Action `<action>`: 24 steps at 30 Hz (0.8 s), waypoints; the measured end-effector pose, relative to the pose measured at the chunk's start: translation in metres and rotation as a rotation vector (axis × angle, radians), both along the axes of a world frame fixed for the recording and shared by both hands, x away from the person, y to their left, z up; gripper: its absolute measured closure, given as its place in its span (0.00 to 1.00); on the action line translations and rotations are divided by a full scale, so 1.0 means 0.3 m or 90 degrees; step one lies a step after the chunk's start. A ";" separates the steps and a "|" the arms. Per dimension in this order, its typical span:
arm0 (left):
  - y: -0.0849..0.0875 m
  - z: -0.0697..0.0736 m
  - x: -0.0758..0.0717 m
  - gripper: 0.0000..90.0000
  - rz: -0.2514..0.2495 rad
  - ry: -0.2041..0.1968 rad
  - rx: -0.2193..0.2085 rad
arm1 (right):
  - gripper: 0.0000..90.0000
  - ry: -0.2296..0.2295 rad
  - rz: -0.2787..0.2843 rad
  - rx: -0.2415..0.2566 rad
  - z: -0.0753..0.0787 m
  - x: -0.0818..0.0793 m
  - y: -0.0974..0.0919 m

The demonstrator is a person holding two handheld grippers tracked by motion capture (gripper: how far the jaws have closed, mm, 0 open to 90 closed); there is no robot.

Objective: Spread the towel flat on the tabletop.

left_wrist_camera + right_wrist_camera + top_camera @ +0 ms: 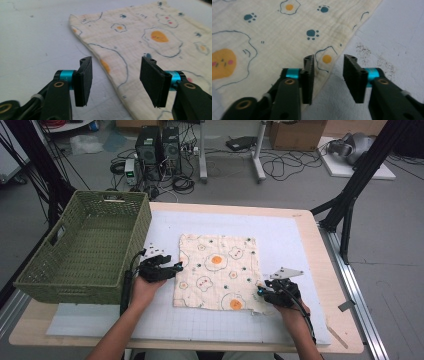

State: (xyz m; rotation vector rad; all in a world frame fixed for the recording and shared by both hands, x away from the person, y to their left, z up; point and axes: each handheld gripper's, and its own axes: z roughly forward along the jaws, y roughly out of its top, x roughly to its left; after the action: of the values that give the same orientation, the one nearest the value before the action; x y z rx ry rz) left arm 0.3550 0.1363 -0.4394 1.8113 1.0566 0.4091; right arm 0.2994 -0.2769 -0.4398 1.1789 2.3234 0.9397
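Note:
A cream cloth (217, 270) printed with fried eggs and paw marks lies flat on the white grid mat (285, 237). My left gripper (176, 268) hovers at the cloth's left edge. In the left gripper view its jaws (117, 60) stand wide apart, and the cloth (155, 37) edge runs under the gap untouched. My right gripper (261, 291) sits at the cloth's near right corner. In the right gripper view it is open (329, 57), the cloth (274, 30) edge passing below its left jaw and through the gap. No pad presses on the fabric.
A green woven basket (136, 237), empty inside, stands at the table's left, close to my left hand. The wooden table (334, 285) edge runs just right of the mat. Beyond the table, computers, cables and stands crowd the floor.

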 end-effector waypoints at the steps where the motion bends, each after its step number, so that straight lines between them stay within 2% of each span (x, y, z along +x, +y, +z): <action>1: 0.003 0.001 -0.007 0.45 -0.009 -0.003 -0.015 | 0.59 -0.008 -0.005 0.009 0.003 -0.003 -0.009; 3: 0.006 0.004 -0.016 0.40 -0.015 -0.009 -0.025 | 0.47 -0.033 -0.031 0.025 0.019 -0.008 -0.030; 6: 0.006 0.021 -0.032 0.31 -0.012 -0.017 -0.038 | 0.35 -0.070 -0.044 0.044 0.048 -0.016 -0.062; 8: 0.009 0.037 -0.046 0.30 -0.013 -0.033 -0.048 | 0.29 -0.093 -0.037 0.028 0.055 -0.020 -0.079; 9: 0.009 0.045 -0.053 0.25 -0.012 -0.043 -0.056 | 0.24 -0.104 -0.032 0.016 0.055 -0.021 -0.091; 10: 0.010 0.053 -0.060 0.18 -0.015 -0.052 -0.062 | 0.23 -0.108 -0.034 0.015 0.053 -0.021 -0.101; 12: 0.014 0.064 -0.071 0.18 -0.021 -0.067 -0.069 | 0.18 -0.112 -0.040 0.014 0.052 -0.016 -0.117; 17: 0.026 0.066 -0.086 0.18 -0.035 -0.081 -0.075 | 0.14 -0.147 -0.039 0.037 0.073 -0.014 -0.129; 21: 0.034 0.059 -0.094 0.18 -0.042 -0.078 -0.084 | 0.14 -0.164 -0.044 0.094 0.089 -0.015 -0.142; 24: 0.030 0.053 -0.097 0.18 -0.057 -0.080 -0.077 | 0.14 -0.171 -0.051 0.126 0.096 -0.016 -0.155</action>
State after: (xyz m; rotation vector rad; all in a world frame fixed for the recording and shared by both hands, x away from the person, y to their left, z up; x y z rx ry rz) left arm 0.3260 0.1453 -0.4234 1.6966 0.8909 0.3910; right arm 0.2945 -0.3234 -0.4111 1.1309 1.9956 1.2378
